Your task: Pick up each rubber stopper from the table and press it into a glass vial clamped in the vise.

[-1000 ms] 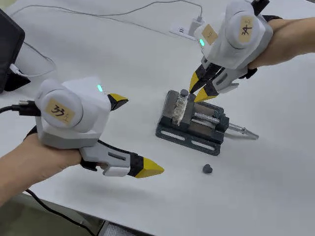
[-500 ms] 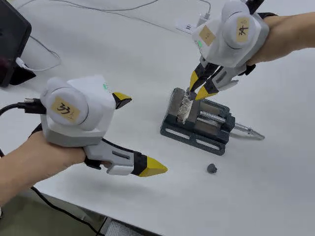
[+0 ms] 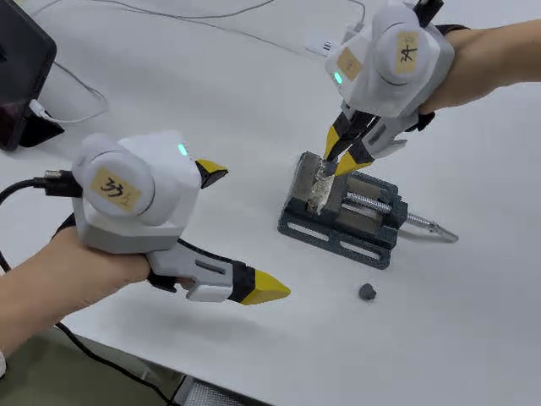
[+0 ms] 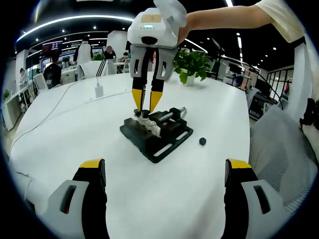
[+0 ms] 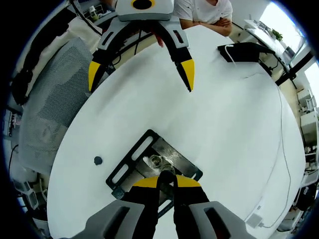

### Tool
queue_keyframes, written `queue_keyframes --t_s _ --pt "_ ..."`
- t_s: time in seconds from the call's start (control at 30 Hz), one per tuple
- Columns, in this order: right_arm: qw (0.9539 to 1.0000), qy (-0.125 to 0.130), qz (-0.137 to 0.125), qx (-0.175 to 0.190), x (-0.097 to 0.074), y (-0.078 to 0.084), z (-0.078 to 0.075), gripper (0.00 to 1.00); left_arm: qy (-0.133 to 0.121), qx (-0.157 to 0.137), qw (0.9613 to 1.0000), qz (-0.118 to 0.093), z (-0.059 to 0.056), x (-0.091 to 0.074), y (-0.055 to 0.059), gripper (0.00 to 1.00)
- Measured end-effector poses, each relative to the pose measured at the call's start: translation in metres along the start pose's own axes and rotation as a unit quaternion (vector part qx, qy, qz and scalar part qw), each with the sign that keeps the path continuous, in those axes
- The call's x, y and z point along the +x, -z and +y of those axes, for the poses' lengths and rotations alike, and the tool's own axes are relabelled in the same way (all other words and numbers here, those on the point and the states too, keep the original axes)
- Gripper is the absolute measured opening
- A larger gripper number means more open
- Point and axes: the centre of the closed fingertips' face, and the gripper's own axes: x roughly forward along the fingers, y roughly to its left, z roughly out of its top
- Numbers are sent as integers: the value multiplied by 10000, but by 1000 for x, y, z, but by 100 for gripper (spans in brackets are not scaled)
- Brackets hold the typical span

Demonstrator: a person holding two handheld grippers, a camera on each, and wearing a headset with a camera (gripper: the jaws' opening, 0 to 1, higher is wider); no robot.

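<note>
Pinching a stopper (image 5: 167, 178) above the vise (image 3: 338, 227), right gripper (image 3: 336, 162) nearly closed | left gripper (image 3: 250, 232) wide open, empty | second stopper (image 3: 367, 292) near vise.

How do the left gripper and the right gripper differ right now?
The left gripper's jaws are wide open, holding nothing; the right gripper's pinch a dark rubber stopper. The left gripper hangs over bare table, apart from the vise; the right gripper points down at the vial clamped in it. Both have yellow tips.
</note>
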Motion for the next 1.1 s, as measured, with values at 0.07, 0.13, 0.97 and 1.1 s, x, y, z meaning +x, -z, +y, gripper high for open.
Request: queue_keyframes --t_s 0.07,0.13,0.97,1.1 --pt "10000 -5 2 34 1 0 0 5 -6 -6 10000 8 0 0 1 99" --pt "10000 -8 -4 62 2 -1 -1 5 -2 -17 10000 11 0 -1 2 99" --pt "9922 -7 247 1223 2 -3 -3 4 32 -39 10000 18 -1 5 0 99" --pt "9869 38 307 1584 3 -3 -2 4 58 -40 10000 13 -3 7 0 99"
